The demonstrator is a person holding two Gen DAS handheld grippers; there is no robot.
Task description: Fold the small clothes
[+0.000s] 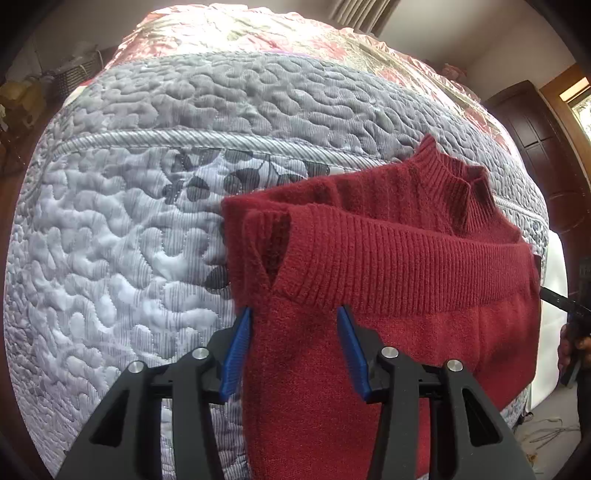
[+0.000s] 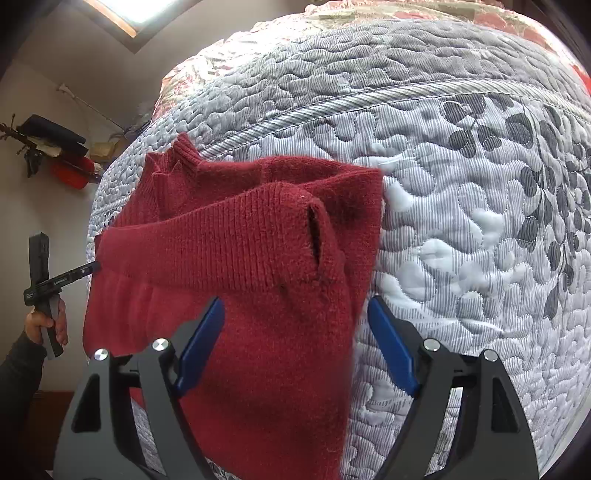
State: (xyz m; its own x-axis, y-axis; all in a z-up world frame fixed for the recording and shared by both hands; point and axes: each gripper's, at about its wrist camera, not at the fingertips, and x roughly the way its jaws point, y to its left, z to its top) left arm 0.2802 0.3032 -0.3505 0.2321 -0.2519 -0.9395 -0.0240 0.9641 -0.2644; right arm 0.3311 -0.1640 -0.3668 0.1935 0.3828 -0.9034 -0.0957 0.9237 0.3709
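A dark red knit sweater [image 1: 388, 258] lies on the quilted bed cover, its lower part folded up so the ribbed hem [image 1: 406, 266] runs across the body below the ribbed collar [image 1: 454, 184]. My left gripper [image 1: 293, 310] is open, its blue pads [image 1: 236, 354] on either side of the sweater's left part. In the right wrist view the sweater [image 2: 258, 258] fills the middle. My right gripper [image 2: 295, 300] is open and straddles the sweater's right edge, one blue pad [image 2: 391, 347] over the quilt.
The grey and white quilted cover [image 1: 129, 240] with a leaf print spreads all round the sweater; a floral red blanket [image 1: 295, 33] lies beyond. A hand with the other gripper [image 2: 48, 288] shows at the sweater's left side. A dark wooden door [image 1: 546, 155] stands on the right.
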